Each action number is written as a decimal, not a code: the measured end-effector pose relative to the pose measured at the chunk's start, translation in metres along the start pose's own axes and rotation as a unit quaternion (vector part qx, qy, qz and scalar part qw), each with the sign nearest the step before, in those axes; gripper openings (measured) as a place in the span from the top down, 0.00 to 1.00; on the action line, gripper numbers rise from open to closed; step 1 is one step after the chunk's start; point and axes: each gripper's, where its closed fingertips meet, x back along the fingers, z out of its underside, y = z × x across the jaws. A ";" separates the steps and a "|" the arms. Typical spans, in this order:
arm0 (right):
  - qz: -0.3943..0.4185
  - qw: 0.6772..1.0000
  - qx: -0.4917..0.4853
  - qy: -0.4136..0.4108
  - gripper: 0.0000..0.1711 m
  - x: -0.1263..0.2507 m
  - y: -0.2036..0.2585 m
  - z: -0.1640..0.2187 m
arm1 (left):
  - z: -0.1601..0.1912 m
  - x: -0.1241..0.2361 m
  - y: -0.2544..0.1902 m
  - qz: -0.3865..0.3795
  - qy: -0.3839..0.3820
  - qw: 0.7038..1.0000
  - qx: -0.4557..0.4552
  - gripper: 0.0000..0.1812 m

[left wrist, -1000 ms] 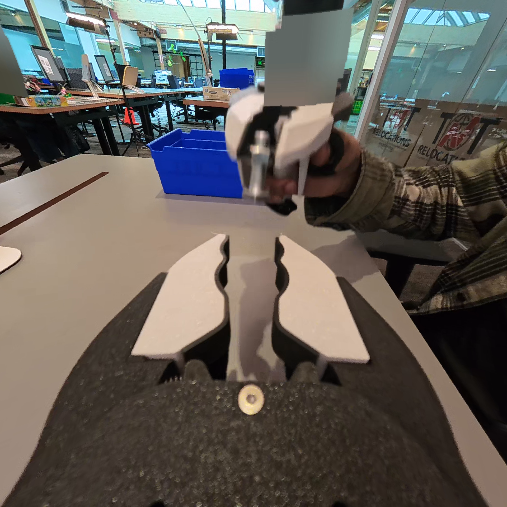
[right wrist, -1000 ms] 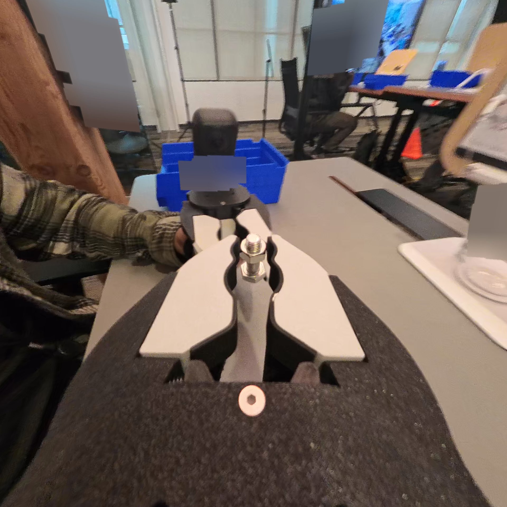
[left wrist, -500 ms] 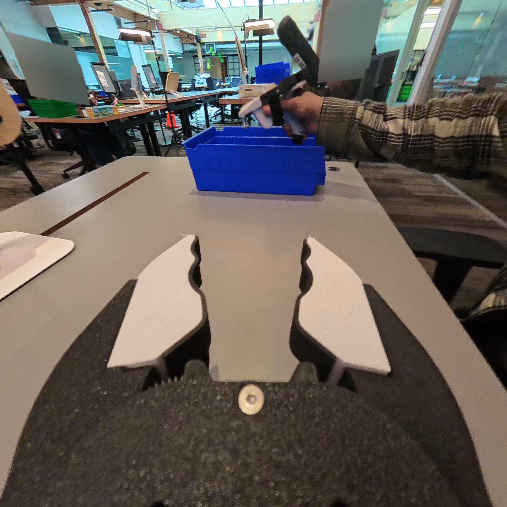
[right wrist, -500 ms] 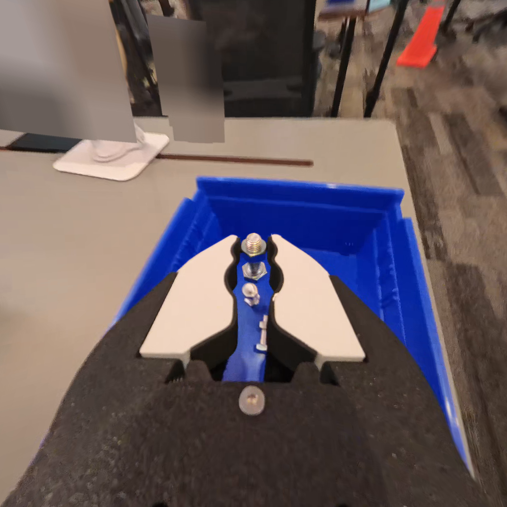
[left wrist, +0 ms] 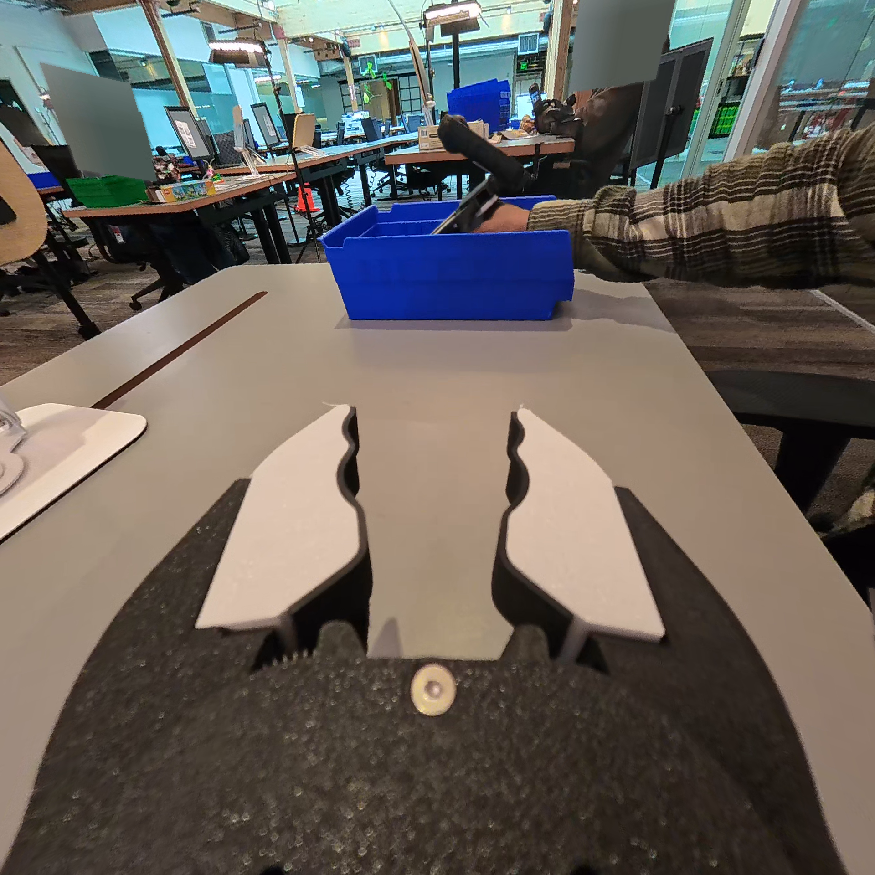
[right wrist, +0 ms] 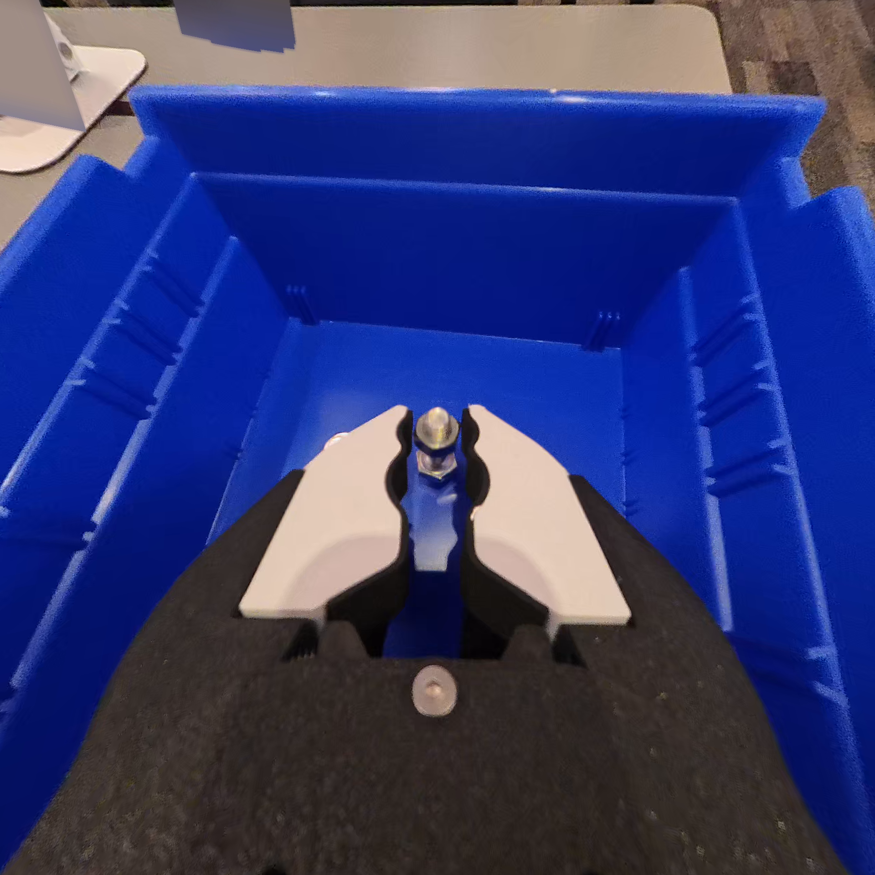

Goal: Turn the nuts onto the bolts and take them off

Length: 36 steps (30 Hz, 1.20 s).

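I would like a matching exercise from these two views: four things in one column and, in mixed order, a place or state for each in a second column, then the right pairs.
Things
1. left tongs
2. right tongs
3. blue bin
4. white pad

Places or states
A. stands at the far end of the grey table
B. shut on a bolt with nut, inside the bin
C. lies at the table's left edge
D. open, empty, over bare table

Pairs: 1-D, 2-B, 3-A, 4-C
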 end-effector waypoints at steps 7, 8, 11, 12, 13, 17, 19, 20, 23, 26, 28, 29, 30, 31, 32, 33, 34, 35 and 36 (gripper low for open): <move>-0.013 0.996 0.026 -0.082 0.75 0.058 0.016 -0.066 | -0.003 0.003 0.003 -0.005 -0.005 1.000 0.006 0.67; -0.014 0.995 0.032 -0.097 0.73 0.075 0.022 -0.081 | -0.003 0.003 0.004 -0.007 -0.005 1.000 0.006 0.67; -0.036 0.987 0.067 -0.140 0.73 0.132 0.054 -0.116 | -0.003 0.003 0.005 -0.010 -0.003 1.000 0.007 0.67; -0.039 0.984 0.081 -0.153 0.73 0.150 0.067 -0.123 | -0.004 0.004 0.006 -0.011 -0.004 1.000 0.006 0.67; -0.039 0.981 0.092 -0.165 0.72 0.166 0.079 -0.126 | -0.004 0.004 0.006 -0.012 -0.004 1.000 0.004 0.67; -0.092 0.969 0.121 -0.197 0.73 0.203 0.147 -0.112 | -0.005 0.004 0.006 -0.018 0.003 1.000 -0.006 0.67; -0.127 0.963 0.124 -0.205 0.69 0.206 0.183 -0.095 | -0.006 0.004 0.008 -0.030 0.010 0.999 -0.010 0.67; -0.148 0.959 0.124 -0.210 0.68 0.205 0.201 -0.085 | -0.009 0.005 0.008 -0.033 0.010 0.999 -0.007 0.67; -0.189 0.948 0.130 -0.221 0.68 0.197 0.245 -0.056 | -0.021 0.009 0.007 -0.053 0.011 0.999 0.003 0.67; -0.214 0.943 0.134 -0.215 0.68 0.182 0.272 -0.032 | -0.031 0.019 0.003 -0.082 0.020 0.996 0.016 0.67; -0.221 0.941 0.133 -0.217 0.69 0.175 0.281 -0.024 | -0.037 0.030 -0.002 -0.103 0.022 0.994 0.023 0.68; -0.225 0.940 0.132 -0.221 0.69 0.173 0.284 -0.022 | -0.041 0.037 -0.005 -0.112 0.021 0.993 0.027 0.68; -0.229 0.937 0.131 -0.227 0.70 0.172 0.287 -0.021 | -0.044 0.045 -0.008 -0.122 0.023 0.992 0.032 0.68; -0.233 0.935 0.130 -0.234 0.71 0.172 0.289 -0.020 | -0.047 0.055 -0.010 -0.133 0.026 0.990 0.037 0.68; -0.233 0.933 0.130 -0.241 0.71 0.171 0.289 -0.020 | -0.050 0.067 -0.011 -0.144 0.031 0.988 0.041 0.68; -0.230 0.932 0.127 -0.248 0.72 0.170 0.288 -0.020 | -0.053 0.081 -0.011 -0.157 0.039 0.986 0.044 0.68; -0.230 0.931 0.127 -0.254 0.73 0.169 0.288 -0.020 | -0.056 0.096 -0.010 -0.173 0.049 0.983 0.046 0.68; -0.234 0.930 0.132 -0.250 0.73 0.167 0.290 -0.018 | -0.059 0.114 -0.007 -0.189 0.059 0.979 0.048 0.68; -0.234 0.932 0.137 -0.242 0.73 0.165 0.290 -0.015 | -0.062 0.133 -0.004 -0.207 0.066 0.975 0.050 0.68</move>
